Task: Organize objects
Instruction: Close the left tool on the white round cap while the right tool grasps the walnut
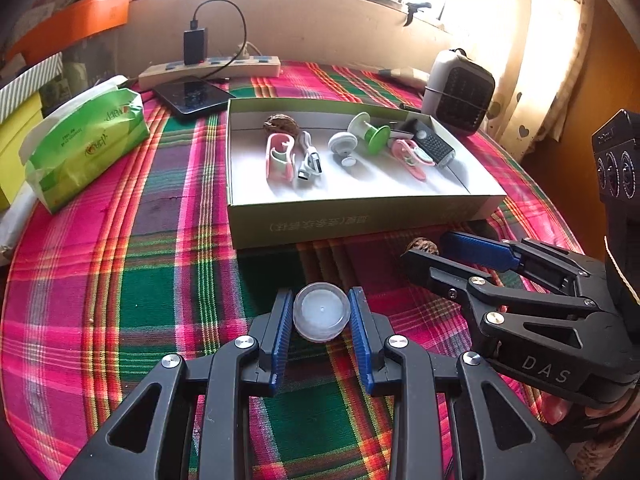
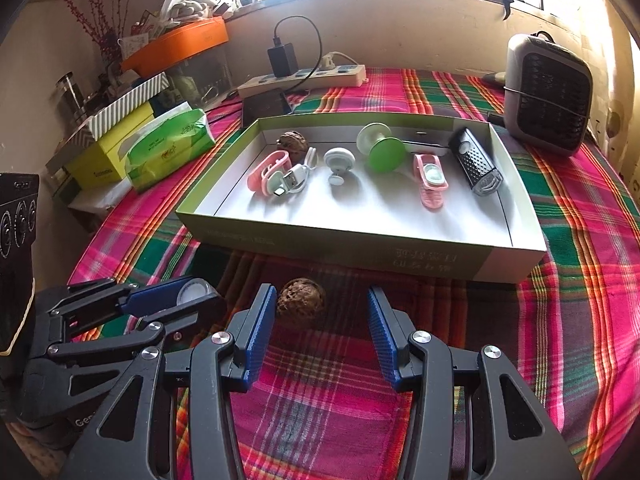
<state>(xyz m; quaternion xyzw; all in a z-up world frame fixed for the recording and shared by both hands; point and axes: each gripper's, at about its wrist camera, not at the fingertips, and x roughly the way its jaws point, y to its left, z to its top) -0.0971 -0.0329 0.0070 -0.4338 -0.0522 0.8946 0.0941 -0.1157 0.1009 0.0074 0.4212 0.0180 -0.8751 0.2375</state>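
The left gripper (image 1: pixel 321 316) clamps a slick plastic lid (image 1: pixel 321 311); the right gripper (image 2: pixel 322 320), fingers apart, may nudge the walnut (image 2: pixel 301 295) rolling.

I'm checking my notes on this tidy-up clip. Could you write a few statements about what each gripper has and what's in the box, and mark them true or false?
1. The left gripper has a clear round cap between its pads. True.
2. The right gripper is clamped on a walnut. False: open, walnut on the cloth between its fingers.
3. The box holds a second walnut. True.
4. The box is empty. False: several items lie inside.
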